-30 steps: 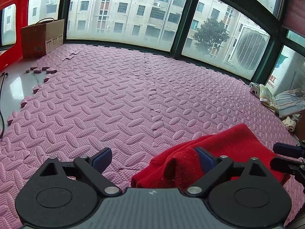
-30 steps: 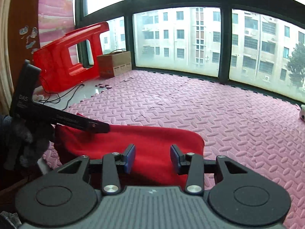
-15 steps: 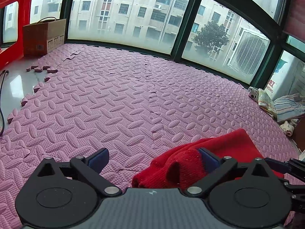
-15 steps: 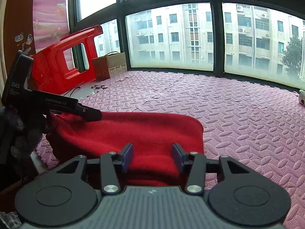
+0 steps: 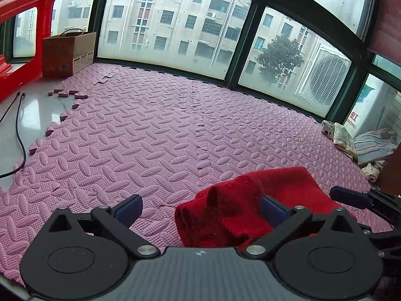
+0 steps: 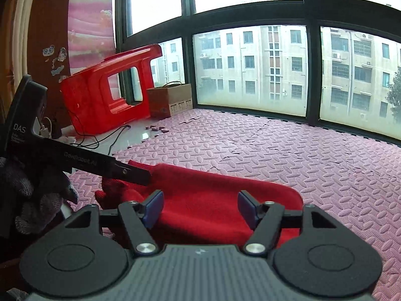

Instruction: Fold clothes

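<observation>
Down on the pink foam mat (image 5: 155,135), the left hand-held gripper (image 5: 200,207) hangs released, its right finger against the bunched end of the red sweater (image 5: 240,205). Beside it, the right hand-held gripper (image 6: 200,209) gapes over the sweater's flatter part (image 6: 213,198), gripping nothing. Beyond lie a black cable (image 5: 18,125), a cardboard box (image 5: 67,52) and a red plastic stool (image 6: 107,92) at left, and striped laundry (image 5: 371,145) at right. Mat runs bare to the windows.
</observation>
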